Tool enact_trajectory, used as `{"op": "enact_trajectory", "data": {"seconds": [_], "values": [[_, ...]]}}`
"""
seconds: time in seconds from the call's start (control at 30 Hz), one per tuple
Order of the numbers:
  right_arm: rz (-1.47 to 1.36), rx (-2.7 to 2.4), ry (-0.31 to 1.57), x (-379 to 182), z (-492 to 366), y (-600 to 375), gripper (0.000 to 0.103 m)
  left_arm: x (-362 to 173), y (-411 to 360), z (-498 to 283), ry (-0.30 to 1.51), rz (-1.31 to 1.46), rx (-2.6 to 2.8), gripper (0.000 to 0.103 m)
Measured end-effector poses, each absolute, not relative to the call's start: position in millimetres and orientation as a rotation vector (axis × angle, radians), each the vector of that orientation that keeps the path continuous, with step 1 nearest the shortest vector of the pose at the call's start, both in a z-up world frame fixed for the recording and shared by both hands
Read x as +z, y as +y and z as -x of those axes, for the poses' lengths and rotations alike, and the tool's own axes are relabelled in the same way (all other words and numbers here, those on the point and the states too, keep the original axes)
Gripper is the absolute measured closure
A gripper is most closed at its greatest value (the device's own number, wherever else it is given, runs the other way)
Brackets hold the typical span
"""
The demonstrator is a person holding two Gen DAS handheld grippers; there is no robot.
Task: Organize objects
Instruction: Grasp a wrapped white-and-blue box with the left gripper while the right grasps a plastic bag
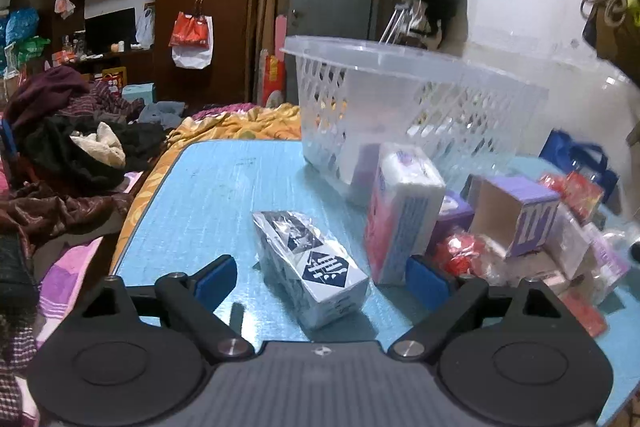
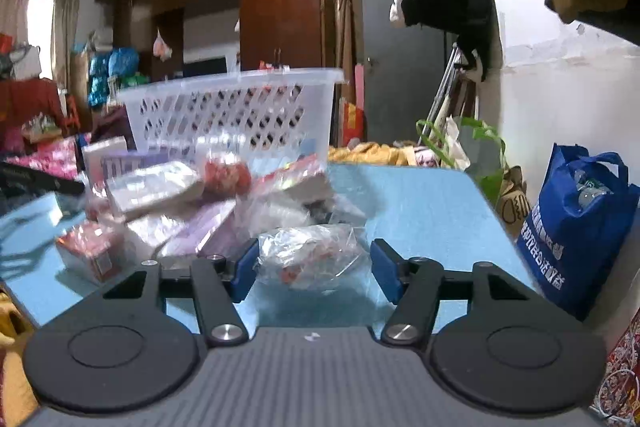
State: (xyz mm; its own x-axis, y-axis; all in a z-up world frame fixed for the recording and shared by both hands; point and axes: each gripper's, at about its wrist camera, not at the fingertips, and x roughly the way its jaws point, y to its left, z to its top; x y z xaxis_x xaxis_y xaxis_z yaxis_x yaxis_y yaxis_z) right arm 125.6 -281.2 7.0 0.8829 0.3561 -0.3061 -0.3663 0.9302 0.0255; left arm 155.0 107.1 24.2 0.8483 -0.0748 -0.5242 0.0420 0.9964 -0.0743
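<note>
A clear plastic basket (image 1: 420,107) stands at the back of the blue table (image 1: 208,195); it also shows in the right wrist view (image 2: 232,115). My left gripper (image 1: 320,279) is open, its pads either side of a white and navy box (image 1: 316,267) lying on the table. A pink and white pack (image 1: 400,211) stands just right of it. My right gripper (image 2: 314,269) is open around a clear plastic bag with red pieces (image 2: 312,255), not closed on it. A pile of packs and boxes (image 2: 172,203) lies in front of the basket.
A purple open carton (image 1: 516,215) and red packets (image 1: 572,195) crowd the table's right side. A blue shopping bag (image 2: 576,227) stands right of the table. Clothes (image 1: 68,139) are heaped on the bed at left.
</note>
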Motion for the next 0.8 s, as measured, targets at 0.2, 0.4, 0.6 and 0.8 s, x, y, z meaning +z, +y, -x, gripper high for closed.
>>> {"op": "enact_trajectory", "data": {"seconds": [0.2,0.4,0.6,0.8], "values": [[0.035,0.382,0.271,15.6,-116.4,-280.4,0.040,20.1,103.4,-158.0,0.583,0.039,-0.017,0.048],[0.033,0.384,0.259,14.8,-114.9,-279.5,0.040,23.0,105.6,-135.0,0.441,0.045,-0.055,0.058],[0.028,0.391,0.234,15.8,-111.6,-279.3,0.040,24.1,106.7,-113.8,0.289,0.052,-0.068,0.058],[0.040,0.405,0.206,16.0,-107.5,-274.0,0.040,27.8,104.1,-105.5,0.208,0.056,-0.094,0.058]]}}
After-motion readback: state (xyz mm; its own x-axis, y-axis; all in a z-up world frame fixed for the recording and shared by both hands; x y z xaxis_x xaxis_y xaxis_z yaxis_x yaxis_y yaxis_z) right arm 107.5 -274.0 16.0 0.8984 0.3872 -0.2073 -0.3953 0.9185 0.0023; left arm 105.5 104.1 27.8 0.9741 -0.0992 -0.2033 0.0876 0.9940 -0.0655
